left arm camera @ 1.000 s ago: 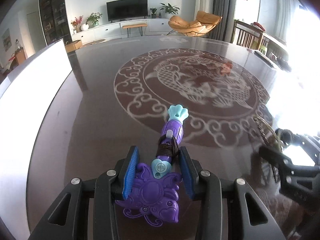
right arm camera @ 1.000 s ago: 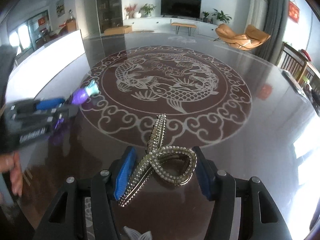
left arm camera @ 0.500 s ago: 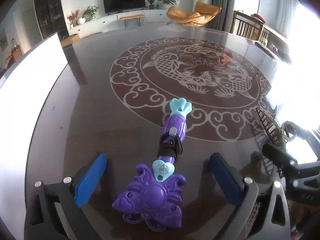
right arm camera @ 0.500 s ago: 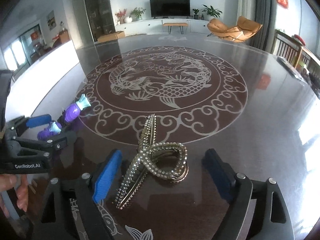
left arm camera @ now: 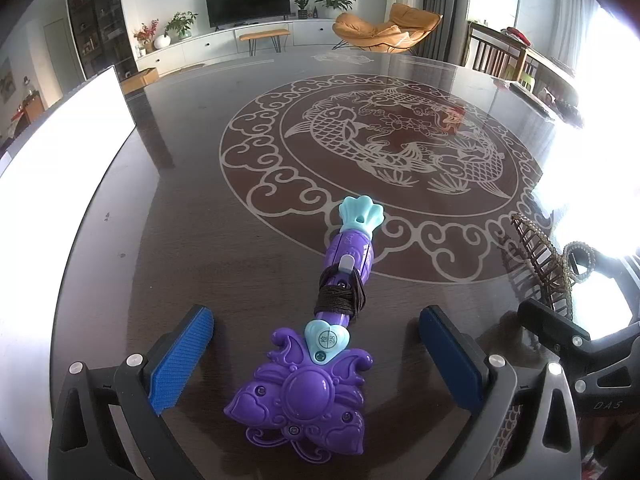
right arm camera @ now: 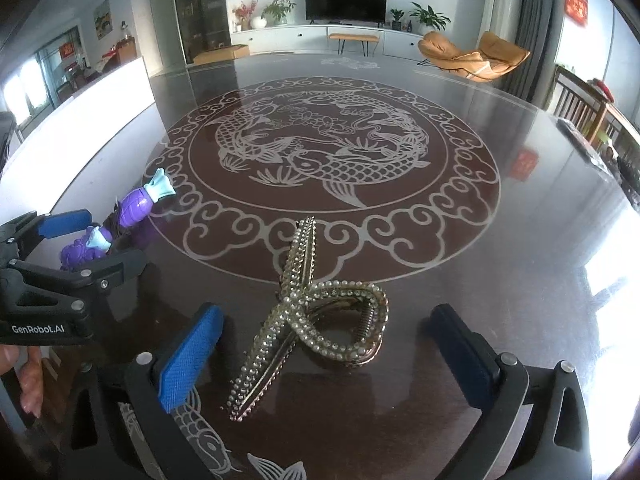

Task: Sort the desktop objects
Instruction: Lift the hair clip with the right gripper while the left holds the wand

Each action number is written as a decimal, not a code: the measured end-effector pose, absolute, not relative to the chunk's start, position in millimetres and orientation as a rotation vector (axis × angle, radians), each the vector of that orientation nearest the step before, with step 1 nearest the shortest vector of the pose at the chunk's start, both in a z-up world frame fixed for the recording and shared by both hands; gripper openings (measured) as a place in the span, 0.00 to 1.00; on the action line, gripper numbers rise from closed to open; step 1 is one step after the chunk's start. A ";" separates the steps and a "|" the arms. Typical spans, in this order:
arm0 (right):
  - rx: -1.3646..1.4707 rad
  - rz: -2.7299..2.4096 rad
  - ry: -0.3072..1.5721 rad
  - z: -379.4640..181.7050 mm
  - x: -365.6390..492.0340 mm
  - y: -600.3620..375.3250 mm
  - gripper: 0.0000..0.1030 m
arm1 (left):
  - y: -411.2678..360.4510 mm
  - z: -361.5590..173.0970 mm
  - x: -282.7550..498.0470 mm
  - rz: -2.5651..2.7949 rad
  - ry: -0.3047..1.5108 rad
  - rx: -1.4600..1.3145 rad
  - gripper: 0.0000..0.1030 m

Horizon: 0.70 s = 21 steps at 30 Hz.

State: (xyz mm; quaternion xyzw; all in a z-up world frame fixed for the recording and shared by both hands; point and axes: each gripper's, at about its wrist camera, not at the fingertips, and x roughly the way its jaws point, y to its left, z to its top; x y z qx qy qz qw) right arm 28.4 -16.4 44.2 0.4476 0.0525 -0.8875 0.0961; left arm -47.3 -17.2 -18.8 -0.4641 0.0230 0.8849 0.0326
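A purple and teal toy wand with a dark cord wound round its handle lies on the dark table, between the open jaws of my left gripper, untouched. It also shows in the right wrist view. A gold rhinestone hair claw lies on the table between the open jaws of my right gripper, untouched. The claw also shows at the right of the left wrist view.
The round table has a pale fish and cloud pattern in its middle. A white panel runs along the left edge. The left gripper's body sits to the left of the right gripper. Chairs stand beyond the far right rim.
Both grippers opened: the left let go of the toy wand, the right let go of the hair claw. Both objects now rest on the table.
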 end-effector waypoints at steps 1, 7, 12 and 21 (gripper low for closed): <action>1.326 -2.630 0.156 44.1 28.4 -16.5 1.00 | -17.1 -18.7 -47.4 2.724 0.071 -1.428 1.00; 1.326 -2.630 0.157 43.9 28.2 -16.7 1.00 | -16.9 -18.3 -47.4 2.724 0.071 -1.428 1.00; 1.332 -2.625 0.161 43.2 28.1 -17.2 1.00 | -16.4 -17.6 -47.1 2.716 0.073 -1.430 1.00; 1.337 -2.611 0.103 63.0 30.5 -3.6 0.44 | -14.5 -3.1 -26.8 2.631 0.057 -1.327 0.42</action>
